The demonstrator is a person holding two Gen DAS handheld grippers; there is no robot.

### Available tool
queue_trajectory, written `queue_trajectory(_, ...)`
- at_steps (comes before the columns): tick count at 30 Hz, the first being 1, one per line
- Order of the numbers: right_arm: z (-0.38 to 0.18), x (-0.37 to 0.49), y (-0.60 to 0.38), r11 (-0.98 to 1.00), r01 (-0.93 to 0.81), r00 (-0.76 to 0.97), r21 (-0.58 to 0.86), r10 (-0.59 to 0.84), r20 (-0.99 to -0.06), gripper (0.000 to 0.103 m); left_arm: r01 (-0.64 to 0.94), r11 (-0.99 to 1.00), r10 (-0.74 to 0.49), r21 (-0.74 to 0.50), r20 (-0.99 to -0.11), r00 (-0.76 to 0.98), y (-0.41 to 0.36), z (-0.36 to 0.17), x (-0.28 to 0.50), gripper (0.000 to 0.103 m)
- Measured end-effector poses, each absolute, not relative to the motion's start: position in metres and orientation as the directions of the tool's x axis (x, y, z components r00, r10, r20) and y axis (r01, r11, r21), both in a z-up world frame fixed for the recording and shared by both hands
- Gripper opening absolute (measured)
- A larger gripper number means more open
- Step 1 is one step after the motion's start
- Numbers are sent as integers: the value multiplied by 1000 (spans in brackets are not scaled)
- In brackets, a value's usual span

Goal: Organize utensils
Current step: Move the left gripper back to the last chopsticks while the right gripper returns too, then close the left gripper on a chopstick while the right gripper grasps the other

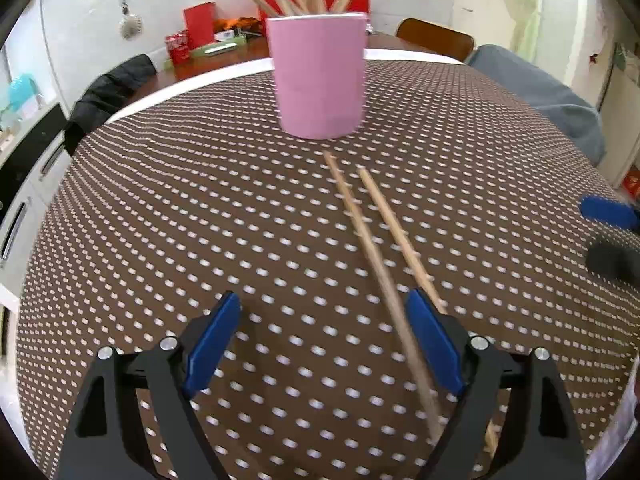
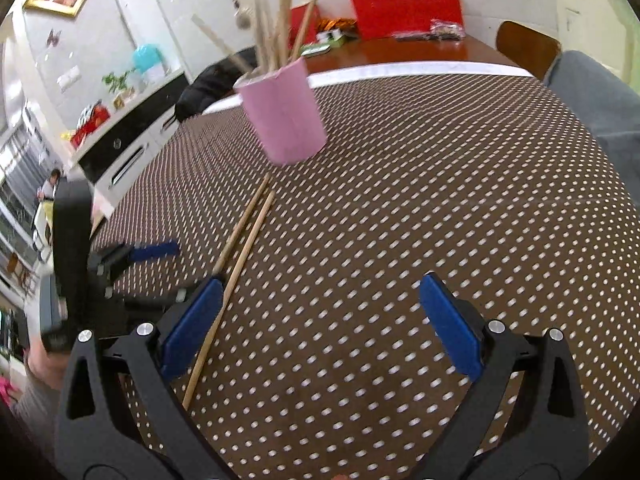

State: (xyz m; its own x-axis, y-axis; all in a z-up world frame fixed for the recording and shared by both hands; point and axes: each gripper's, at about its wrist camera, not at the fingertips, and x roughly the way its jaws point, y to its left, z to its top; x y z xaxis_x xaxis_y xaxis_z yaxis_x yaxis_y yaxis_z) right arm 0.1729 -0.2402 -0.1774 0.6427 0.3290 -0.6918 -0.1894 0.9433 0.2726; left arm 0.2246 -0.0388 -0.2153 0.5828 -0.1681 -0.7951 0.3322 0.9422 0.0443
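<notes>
A pink cup [image 1: 321, 76] [image 2: 285, 114] stands on the dotted brown tablecloth [image 1: 200, 208] [image 2: 440, 200] and holds several wooden chopsticks. Two loose chopsticks lie side by side in front of it [image 1: 360, 224] [image 2: 244, 240]. My left gripper [image 1: 324, 340] is open just over the cloth; the left chopstick runs between its fingers, the right one [image 1: 396, 236] passes under its right pad [image 1: 434, 344]. My right gripper [image 2: 320, 324] is open too, with one chopstick [image 2: 212, 328] just inside its left pad [image 2: 192, 328]. The left gripper [image 2: 120, 264] shows at the left of the right wrist view.
Behind the table stand a wooden chair [image 1: 436, 38] and a black jacket [image 1: 104, 96] on a seat. A grey cloth [image 1: 548, 96] lies at the table's right edge. A white cabinet [image 2: 132, 148] lines the left wall. Red boxes [image 2: 404, 4] sit on a far desk.
</notes>
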Motion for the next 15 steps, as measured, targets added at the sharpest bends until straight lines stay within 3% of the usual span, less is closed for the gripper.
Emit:
queue_trajectory(7, -197, 177, -190, 944, -261, 568, 203, 320, -758, 96, 315, 949, -204, -16, -795, 571, -11, -214, 227, 84)
queue_trajectory(10, -203, 188, -170, 940, -279, 541, 197, 324, -776, 87, 302, 953, -200, -22, -794, 574, 1, -214, 229, 84)
queue_trajectory(15, -206, 193, -148, 948, -319, 583, 1, 197, -789, 69, 303, 953, -192, -11, -795, 576, 7, -214, 228, 84)
